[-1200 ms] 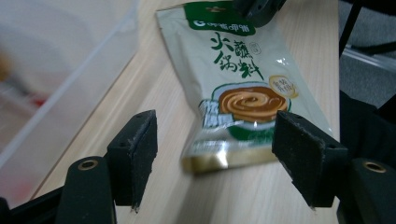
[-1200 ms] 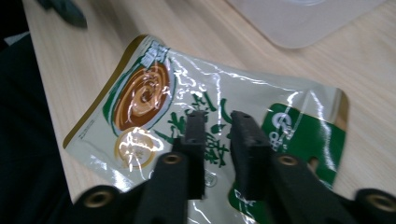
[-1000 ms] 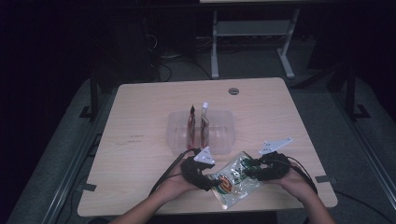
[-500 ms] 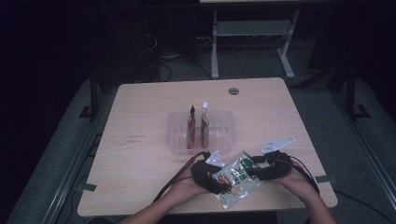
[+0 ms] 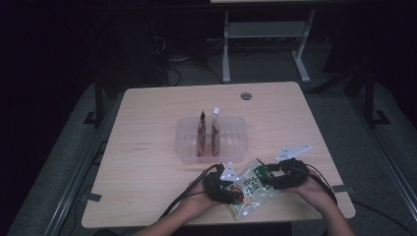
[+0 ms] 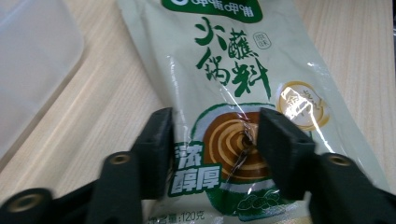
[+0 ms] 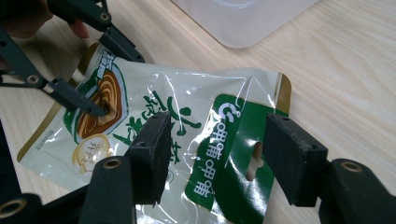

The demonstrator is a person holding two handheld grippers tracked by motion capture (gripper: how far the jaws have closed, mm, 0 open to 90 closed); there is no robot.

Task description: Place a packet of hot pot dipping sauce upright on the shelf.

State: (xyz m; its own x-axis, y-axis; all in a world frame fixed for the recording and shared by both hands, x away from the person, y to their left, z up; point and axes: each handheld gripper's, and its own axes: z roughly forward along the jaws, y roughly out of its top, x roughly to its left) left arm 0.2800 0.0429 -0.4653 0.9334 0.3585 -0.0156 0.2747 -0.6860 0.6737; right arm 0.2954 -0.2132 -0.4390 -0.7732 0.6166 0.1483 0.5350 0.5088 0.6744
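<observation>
Now my left gripper (image 6: 212,135), its jaws just closing, straddles the flat green-and-white plastic sauce pouch (image 6: 233,88); my right gripper (image 7: 215,154) stands spread over its top end.

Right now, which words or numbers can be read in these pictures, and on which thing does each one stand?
Pouch, large green characters: "火锅蘸料"
Pouch, green box low at its left: "浓醇厚"
Pouch, bottom edge: "120克"; the characters before it are cut off.
Pouch, green header band: "呷哺呷哺"
Pouch, small seal and gold circle: too small and blurred to read.
Tub and its sachets: nothing readable.
</observation>
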